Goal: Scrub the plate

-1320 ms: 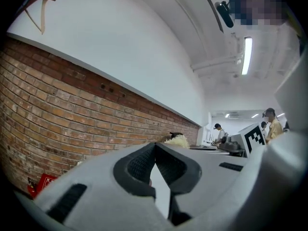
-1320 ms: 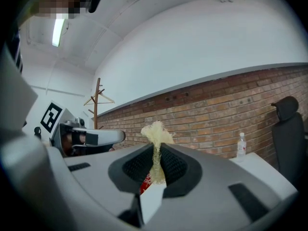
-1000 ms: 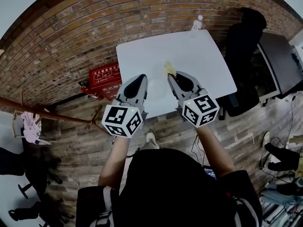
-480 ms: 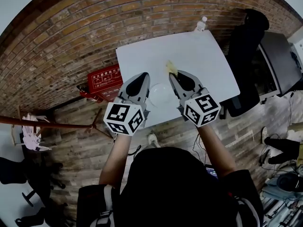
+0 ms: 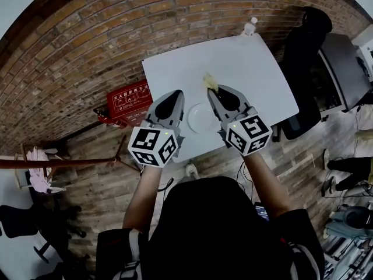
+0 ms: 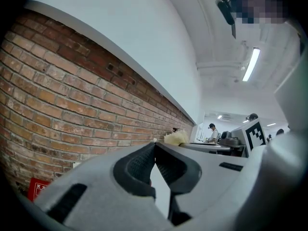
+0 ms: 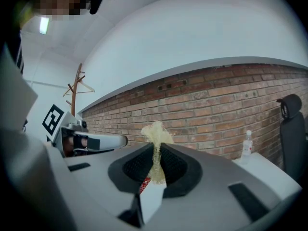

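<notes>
A round white plate lies on the white table near its front edge, between my two grippers. My left gripper hangs by the plate's left rim, and its jaws are shut with nothing seen between them. My right gripper is by the plate's upper right rim, shut on a pale yellow mesh scrubber. The scrubber sticks up past the right fingertips. In the left gripper view, the scrubber shows just beyond the left jaws. Whether either gripper touches the plate, I cannot tell.
A clear bottle stands at the table's far edge. A black chair is at the right of the table. A red box lies on the wooden floor at the left, by the brick wall. A coat stand rises further off.
Both grippers have moved together over the table's near part and sunk a little. The plate now shows plainly between them. The scrubber stays clamped in the right gripper.
</notes>
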A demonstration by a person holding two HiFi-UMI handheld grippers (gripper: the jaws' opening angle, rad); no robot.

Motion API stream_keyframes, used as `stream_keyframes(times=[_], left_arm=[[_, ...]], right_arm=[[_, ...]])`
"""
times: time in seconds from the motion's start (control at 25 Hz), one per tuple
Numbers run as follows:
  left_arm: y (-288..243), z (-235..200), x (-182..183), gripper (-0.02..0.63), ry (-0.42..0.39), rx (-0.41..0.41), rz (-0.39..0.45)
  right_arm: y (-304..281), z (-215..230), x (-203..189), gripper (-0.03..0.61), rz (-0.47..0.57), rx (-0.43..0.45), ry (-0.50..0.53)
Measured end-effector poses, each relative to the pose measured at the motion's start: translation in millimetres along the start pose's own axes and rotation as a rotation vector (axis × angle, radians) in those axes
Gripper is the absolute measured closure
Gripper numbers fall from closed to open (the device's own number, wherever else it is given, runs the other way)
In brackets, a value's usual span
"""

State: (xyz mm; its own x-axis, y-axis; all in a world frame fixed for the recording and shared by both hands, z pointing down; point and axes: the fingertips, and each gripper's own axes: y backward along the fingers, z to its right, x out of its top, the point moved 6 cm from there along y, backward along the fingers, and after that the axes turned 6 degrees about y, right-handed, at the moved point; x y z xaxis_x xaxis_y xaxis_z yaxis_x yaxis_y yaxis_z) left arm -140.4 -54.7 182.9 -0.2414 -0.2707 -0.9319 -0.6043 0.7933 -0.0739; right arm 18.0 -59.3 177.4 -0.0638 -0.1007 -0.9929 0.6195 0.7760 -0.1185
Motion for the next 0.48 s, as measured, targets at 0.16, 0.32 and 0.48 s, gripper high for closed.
stream_keyframes(times=[0.16, 0.32, 0.48], left_arm=[[-2, -1, -7, 0.595, -0.002, -0.024, -0.021], [-2, -2, -14, 0.595, 0.018, -0.042, -0.040], [-2, -9, -25, 0.595, 0.035, -0.041, -0.084]], right_arm=[[0, -1, -10, 0.525, -0.023, -0.013, -0.008], [2, -3, -16, 0.525, -0.038, -0.029, -0.025], [-2, -4, -23, 0.525, -0.043, -0.033, -0.043]])
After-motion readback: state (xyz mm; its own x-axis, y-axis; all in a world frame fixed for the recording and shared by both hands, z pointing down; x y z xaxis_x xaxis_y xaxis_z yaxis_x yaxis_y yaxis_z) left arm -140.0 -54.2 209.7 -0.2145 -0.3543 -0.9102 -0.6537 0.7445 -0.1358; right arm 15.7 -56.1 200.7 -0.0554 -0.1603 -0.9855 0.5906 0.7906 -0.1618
